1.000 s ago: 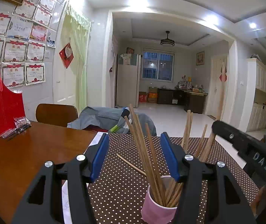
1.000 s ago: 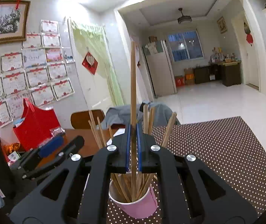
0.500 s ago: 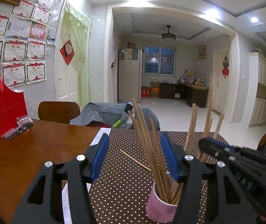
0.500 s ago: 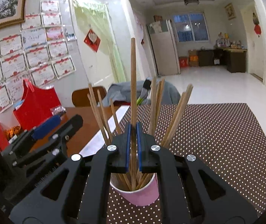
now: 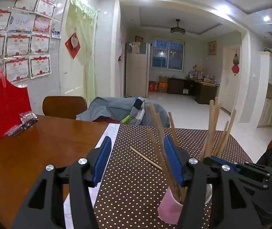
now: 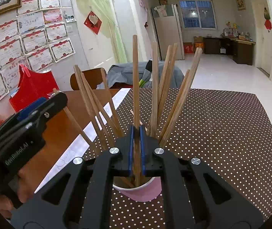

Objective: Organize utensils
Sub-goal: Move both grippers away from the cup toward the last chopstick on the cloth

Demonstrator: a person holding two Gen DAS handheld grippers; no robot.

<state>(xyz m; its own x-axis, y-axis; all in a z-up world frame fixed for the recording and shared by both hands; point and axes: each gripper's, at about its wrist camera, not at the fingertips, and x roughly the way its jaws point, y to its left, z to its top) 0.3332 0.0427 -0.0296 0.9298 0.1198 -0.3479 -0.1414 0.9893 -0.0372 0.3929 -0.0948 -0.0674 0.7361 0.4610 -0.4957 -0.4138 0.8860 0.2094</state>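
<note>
A pink cup (image 6: 141, 190) stands on the brown dotted mat (image 6: 222, 124) with several wooden chopsticks fanned out in it. My right gripper (image 6: 136, 131) is shut on one upright chopstick (image 6: 135, 76) whose lower end reaches down into the cup. In the left wrist view the cup (image 5: 168, 210) shows low and right, partly hidden behind my right finger, and the right gripper (image 5: 212, 158) comes in from the right above it. My left gripper (image 5: 137, 141) stays open, holding nothing, just left of the cup. One loose chopstick (image 5: 145, 158) lies flat on the mat beyond.
The mat covers the right part of a brown wooden table (image 5: 31, 148). A red bag (image 5: 4, 110) and a small packet (image 5: 24, 122) sit at the table's left. A chair back (image 5: 63, 106) and a grey garment (image 5: 113, 108) stand behind the far edge.
My right gripper has sunk with the held chopstick, whose lower end now sits deeper in the cup. In the left wrist view the cup has slid to the right.
</note>
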